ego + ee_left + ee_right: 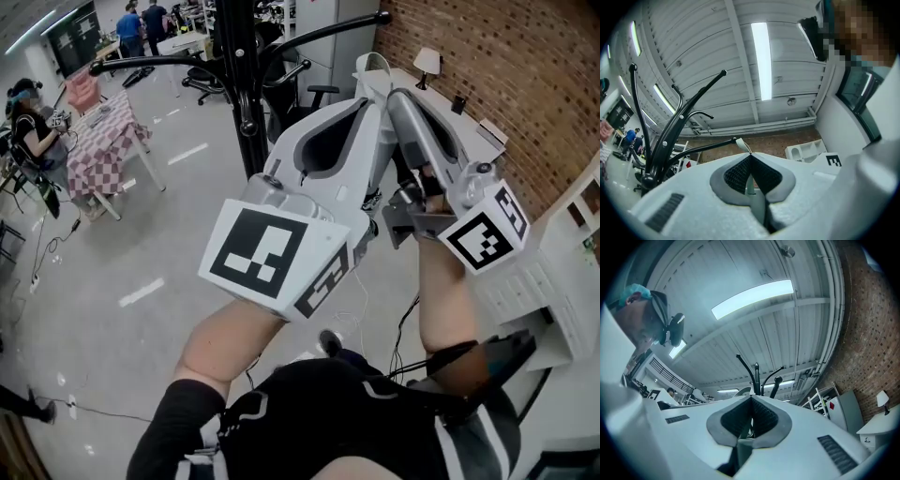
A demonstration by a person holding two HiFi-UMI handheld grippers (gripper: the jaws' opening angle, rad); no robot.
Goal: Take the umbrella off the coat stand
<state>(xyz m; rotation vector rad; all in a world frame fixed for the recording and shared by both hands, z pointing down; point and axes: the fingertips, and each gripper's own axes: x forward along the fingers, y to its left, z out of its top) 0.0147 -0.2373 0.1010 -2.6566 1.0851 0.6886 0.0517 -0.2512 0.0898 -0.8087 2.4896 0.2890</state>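
Presently, both tools are held close in front of the person, side by side and pointing upward toward the ceiling. The left gripper (750, 156) has its jaws brought together, and a thin pale loop (740, 144) sticks out from between the tips, apparently pinched there. The right gripper (751, 398) has its jaws closed tip to tip, with nothing between the pads.

Just beyond the tips is the coat stand (246, 84), a black pole with curved arms. In the left gripper view one arm (708, 147) ends close to the pale loop; whether the two touch cannot be told. The umbrella itself cannot be made out in any view, and nothing recognisable as one hangs on the arms that show. The loop may be its strap, but this is unconfirmed. Farther off are a checked table (98, 141) and a brick wall (525, 84).

Assessment: the step in hand appears to be the first grip at the stand, and removal is not done. If the loop is the strap, the next move calls for lifting it over the arm's end and drawing it clear of the other arms. If it is not, the umbrella must first be found and the jaws opened.
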